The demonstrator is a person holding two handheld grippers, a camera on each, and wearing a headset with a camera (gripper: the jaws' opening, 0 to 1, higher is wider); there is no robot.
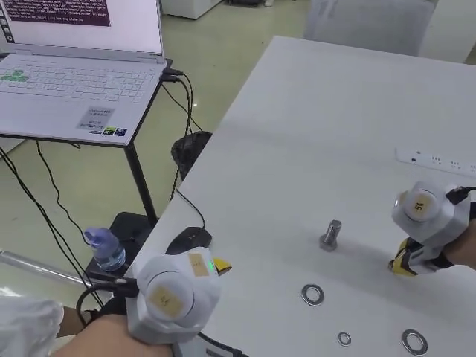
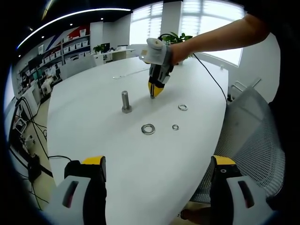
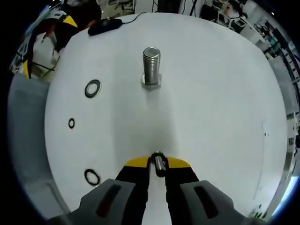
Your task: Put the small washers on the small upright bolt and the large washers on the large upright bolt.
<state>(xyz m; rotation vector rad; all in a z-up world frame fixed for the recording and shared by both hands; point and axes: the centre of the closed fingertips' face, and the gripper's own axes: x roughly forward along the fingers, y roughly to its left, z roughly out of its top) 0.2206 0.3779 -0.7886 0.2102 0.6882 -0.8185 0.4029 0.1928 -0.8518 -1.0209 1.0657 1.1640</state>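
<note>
Fingers (image 3: 136,163) of the right gripper (image 3: 158,160) pinch a small silver steel bolt (image 3: 160,165) low over the white desk (image 3: 211,117). Beyond stands a large upright steel bolt (image 3: 151,65), with two large metal ring washers (image 3: 92,87) and one small washer (image 3: 71,123) lying beside it. At the desk's edge, the left gripper (image 2: 158,164) hangs with its fingers spread wide.

The large bolt (image 1: 331,235) stood upright on my table (image 1: 312,134), three washers (image 1: 312,294) lying nearer me. My right gripper (image 1: 398,266), clamping the small bolt (image 3: 160,165), stood just right of it.
</note>
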